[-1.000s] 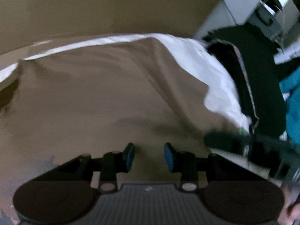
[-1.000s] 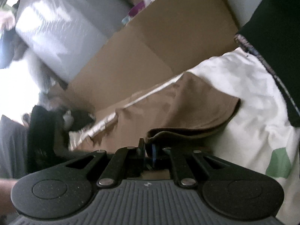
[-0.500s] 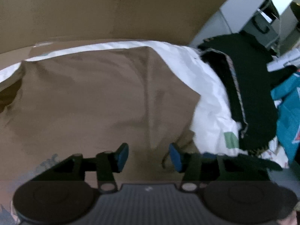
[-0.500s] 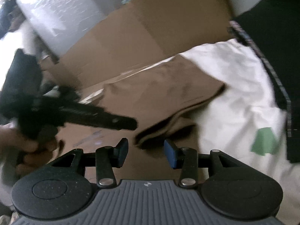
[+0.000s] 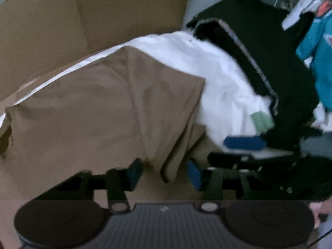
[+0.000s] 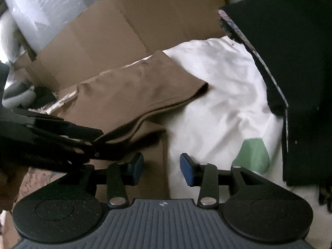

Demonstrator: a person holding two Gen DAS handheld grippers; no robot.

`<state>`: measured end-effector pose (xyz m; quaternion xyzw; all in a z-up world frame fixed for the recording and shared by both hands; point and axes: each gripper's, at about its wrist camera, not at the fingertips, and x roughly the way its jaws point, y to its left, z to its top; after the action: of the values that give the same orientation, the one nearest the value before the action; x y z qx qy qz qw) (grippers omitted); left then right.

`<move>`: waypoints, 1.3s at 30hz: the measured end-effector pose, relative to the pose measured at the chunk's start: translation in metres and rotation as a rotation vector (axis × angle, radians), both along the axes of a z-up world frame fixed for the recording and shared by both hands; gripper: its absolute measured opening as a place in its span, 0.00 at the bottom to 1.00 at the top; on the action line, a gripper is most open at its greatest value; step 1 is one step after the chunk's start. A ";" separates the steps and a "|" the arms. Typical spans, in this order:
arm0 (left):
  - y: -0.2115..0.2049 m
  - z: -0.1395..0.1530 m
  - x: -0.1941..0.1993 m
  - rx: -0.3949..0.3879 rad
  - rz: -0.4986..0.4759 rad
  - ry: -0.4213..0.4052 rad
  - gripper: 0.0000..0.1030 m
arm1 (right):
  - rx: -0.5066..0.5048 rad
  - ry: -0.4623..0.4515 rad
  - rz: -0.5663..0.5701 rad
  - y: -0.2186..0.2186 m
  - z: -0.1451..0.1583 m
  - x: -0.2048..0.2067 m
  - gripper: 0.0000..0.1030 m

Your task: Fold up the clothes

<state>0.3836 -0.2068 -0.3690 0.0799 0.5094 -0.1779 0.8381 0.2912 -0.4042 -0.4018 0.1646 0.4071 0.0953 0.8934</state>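
Observation:
A brown garment (image 5: 103,103) lies folded on a white cloth (image 5: 224,83), and its near corner points toward me. That corner sits between the jaws of my left gripper (image 5: 164,173); the jaws are closing, and the pads stand clear of the fabric. In the right wrist view the same garment (image 6: 134,91) lies ahead, with the left gripper's fingers (image 6: 78,129) at its folded corner. My right gripper (image 6: 161,170) hangs just right of them, jaws closing slightly with nothing held; brown fabric and the white cloth (image 6: 217,93) lie below the gap.
Flat cardboard (image 5: 83,20) stands behind the garment. A black garment with a patterned edge (image 6: 290,51) overlaps the white cloth on the right, and something teal (image 5: 319,51) lies past it. A shiny plastic-wrapped bundle (image 6: 41,10) is at the far left.
My right gripper was shut on the brown garment's edge; it has let go, opened and sunk. The left gripper has moved right to the garment's near corner, beside the right gripper.

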 end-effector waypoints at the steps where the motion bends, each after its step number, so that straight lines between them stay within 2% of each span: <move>1: 0.003 0.000 0.000 -0.002 0.013 0.002 0.33 | -0.010 -0.005 0.005 0.001 0.000 0.002 0.44; 2: 0.006 0.002 0.001 -0.013 0.025 0.002 0.26 | -0.018 -0.010 0.010 0.002 0.000 0.004 0.44; 5: 0.014 0.009 0.001 -0.040 0.052 -0.008 0.18 | -0.036 -0.016 0.021 0.007 0.000 0.015 0.44; 10: 0.023 0.017 0.002 -0.084 0.095 0.005 0.16 | -0.063 -0.025 0.018 0.015 -0.002 0.027 0.44; 12: 0.026 0.018 0.001 -0.092 0.113 0.010 0.07 | -0.102 -0.034 0.014 0.018 -0.004 0.028 0.31; 14: 0.032 0.017 -0.001 -0.112 0.161 0.028 0.07 | -0.145 -0.042 0.002 0.018 -0.006 0.027 0.23; 17: 0.042 0.013 -0.006 -0.112 0.221 0.047 0.06 | -0.158 -0.037 0.007 0.018 -0.005 0.027 0.22; 24: 0.048 0.014 -0.014 -0.124 0.237 0.053 0.05 | -0.196 -0.053 0.012 0.021 -0.005 0.024 0.22; 30: 0.053 -0.009 -0.020 -0.139 0.289 0.129 0.02 | -0.203 -0.050 0.008 0.023 -0.005 0.024 0.22; 32: 0.051 -0.009 -0.020 -0.127 0.266 0.125 0.04 | -0.212 -0.048 0.016 0.023 -0.004 0.024 0.23; 35: 0.046 0.000 -0.019 -0.092 0.220 0.132 0.12 | -0.208 -0.037 0.026 0.021 -0.002 0.024 0.23; 39: 0.040 0.021 -0.023 -0.071 0.158 0.103 0.21 | -0.123 -0.016 -0.006 0.007 0.002 0.018 0.24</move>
<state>0.3607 -0.1666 -0.3484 0.0005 0.5498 -0.1334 0.8246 0.3089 -0.3972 -0.3994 0.1100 0.4045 0.0688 0.9053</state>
